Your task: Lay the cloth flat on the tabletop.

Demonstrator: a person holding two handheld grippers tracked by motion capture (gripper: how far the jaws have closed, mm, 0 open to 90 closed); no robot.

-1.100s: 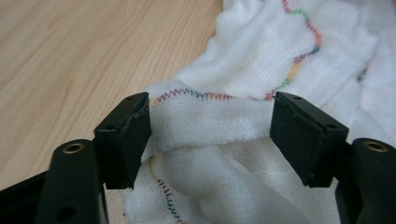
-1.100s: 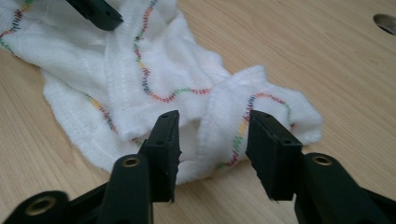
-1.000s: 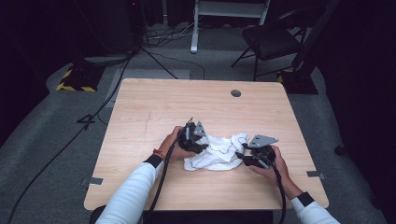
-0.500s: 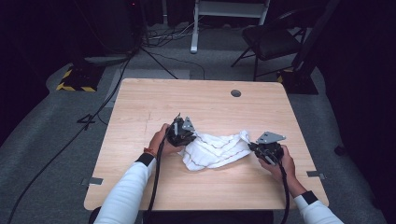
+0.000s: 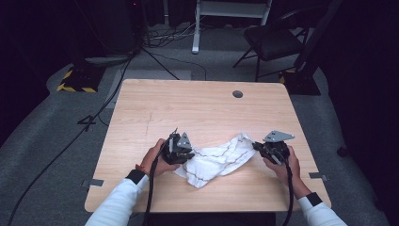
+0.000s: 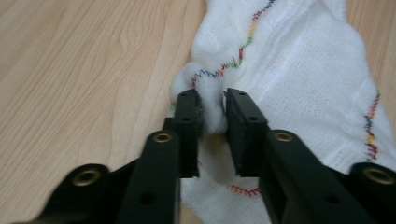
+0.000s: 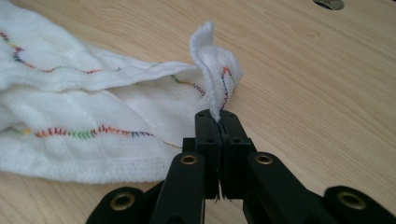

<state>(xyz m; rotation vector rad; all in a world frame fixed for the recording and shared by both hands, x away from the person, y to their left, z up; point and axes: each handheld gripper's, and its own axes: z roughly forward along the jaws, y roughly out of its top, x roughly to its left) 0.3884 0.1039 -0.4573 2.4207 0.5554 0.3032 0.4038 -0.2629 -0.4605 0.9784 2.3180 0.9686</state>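
A white cloth (image 5: 217, 159) with multicoloured zigzag stitching lies crumpled on the wooden surface (image 5: 197, 108), slightly toward 5 o'clock of its centre in the high view, stretched between the two claws along a line from 8 o'clock to 2 o'clock. The left claw (image 5: 184, 156) sits at the cloth's 9 o'clock end, held by the person's left hand (image 5: 155, 160); in the left gripper view its jaws stand at a narrow gap with a bunched fold of the cloth (image 6: 280, 70) between them, the fabric touching the inner face of both pads, and the jaws have just been opening slightly around that fold, which is pinched lightly. The left claw (image 6: 212, 114) points along the surface with the rest of the cloth spreading away toward 1 o'clock in that view. The right claw (image 5: 258, 147) sits at the cloth's 3 o'clock end, held by the person's right hand (image 5: 282, 165); in the right gripper view its jaws are pressed fully together on a thin corner of the cloth (image 7: 93, 107), which stands upright above the right claw (image 7: 219, 114) as a small peak. The remainder of the cloth extends from that corner toward 9 o'clock in the right gripper view, lying in loose folds on the surface. A round grommet hole (image 5: 237, 94) sits at 1 o'clock on the surface, well apart from the cloth
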